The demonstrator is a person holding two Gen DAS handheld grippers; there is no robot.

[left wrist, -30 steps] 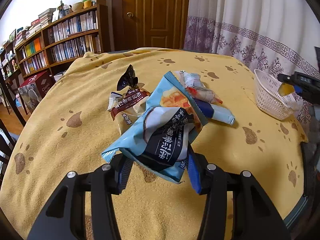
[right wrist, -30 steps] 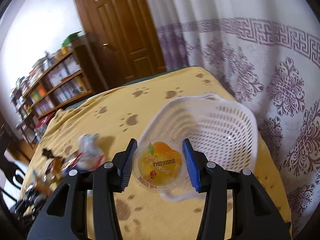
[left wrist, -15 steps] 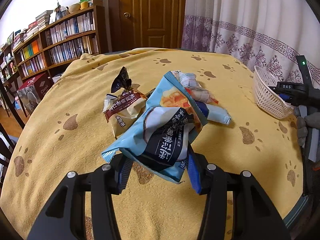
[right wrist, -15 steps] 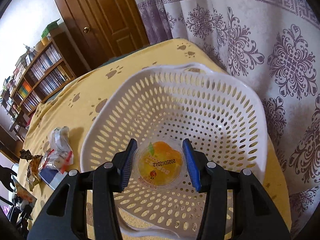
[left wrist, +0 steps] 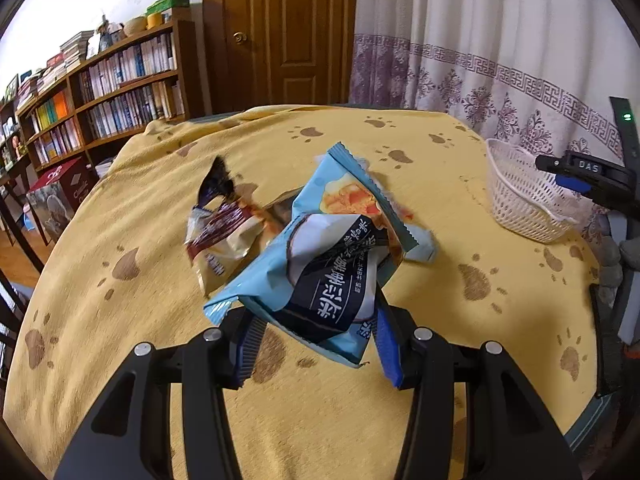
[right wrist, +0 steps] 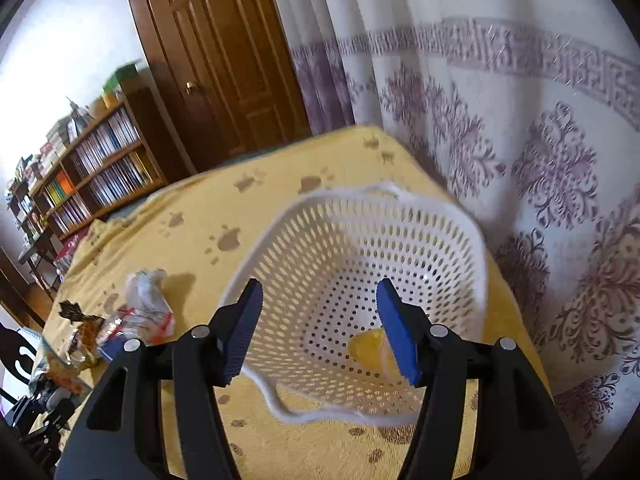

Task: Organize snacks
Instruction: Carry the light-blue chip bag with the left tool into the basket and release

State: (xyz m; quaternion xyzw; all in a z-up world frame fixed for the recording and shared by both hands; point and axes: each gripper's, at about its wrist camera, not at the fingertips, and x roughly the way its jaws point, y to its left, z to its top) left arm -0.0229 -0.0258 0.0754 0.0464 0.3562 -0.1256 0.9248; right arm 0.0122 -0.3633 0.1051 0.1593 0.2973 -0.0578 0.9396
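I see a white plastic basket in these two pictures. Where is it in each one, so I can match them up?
Left wrist view: the white basket sits far right on the yellow paw-print tablecloth, beside the curtain.
Right wrist view: the same basket fills the centre, just beyond the blue fingertips.
Shared landmark: the brown wooden door.

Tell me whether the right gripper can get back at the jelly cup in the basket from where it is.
Probably yes. The right gripper has just opened with nothing between its pads, and hangs over the white basket. The jelly cup lies on the basket floor, uncovered, beside the right finger.
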